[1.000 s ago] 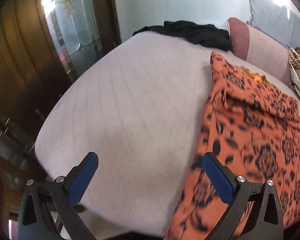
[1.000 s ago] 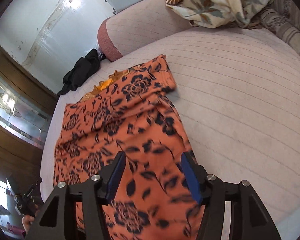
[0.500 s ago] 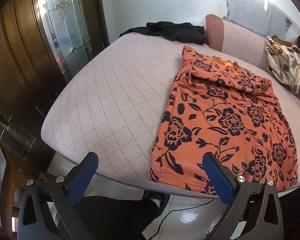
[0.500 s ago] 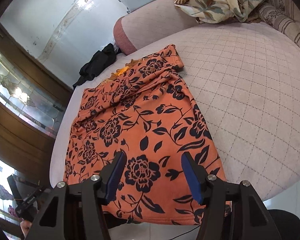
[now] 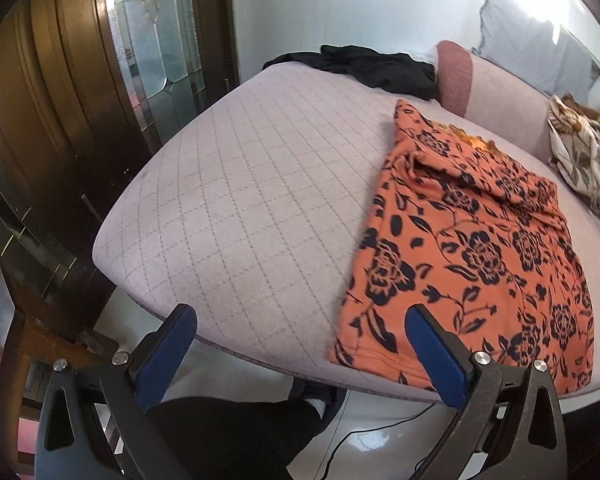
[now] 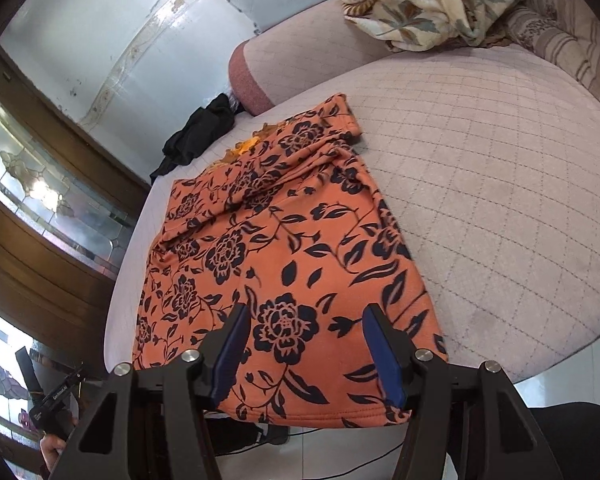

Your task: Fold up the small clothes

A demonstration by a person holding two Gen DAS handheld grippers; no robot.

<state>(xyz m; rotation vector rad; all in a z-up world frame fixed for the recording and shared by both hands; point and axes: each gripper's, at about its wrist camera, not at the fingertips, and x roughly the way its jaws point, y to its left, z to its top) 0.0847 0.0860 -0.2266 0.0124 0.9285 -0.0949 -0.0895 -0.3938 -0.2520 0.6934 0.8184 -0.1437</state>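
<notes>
Right wrist view: orange floral garment (image 6: pixel 284 264) lies lengthwise, hem nearest.

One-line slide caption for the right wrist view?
Open right gripper above orange floral garment spread on quilted bed.

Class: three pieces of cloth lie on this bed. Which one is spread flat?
The orange floral garment, spread along the bed's near edge. The black garment and the cream leaf-print cloth both lie crumpled at the far end.

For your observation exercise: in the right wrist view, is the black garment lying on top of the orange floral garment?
No: the black garment lies apart, beyond the orange floral garment.
</notes>
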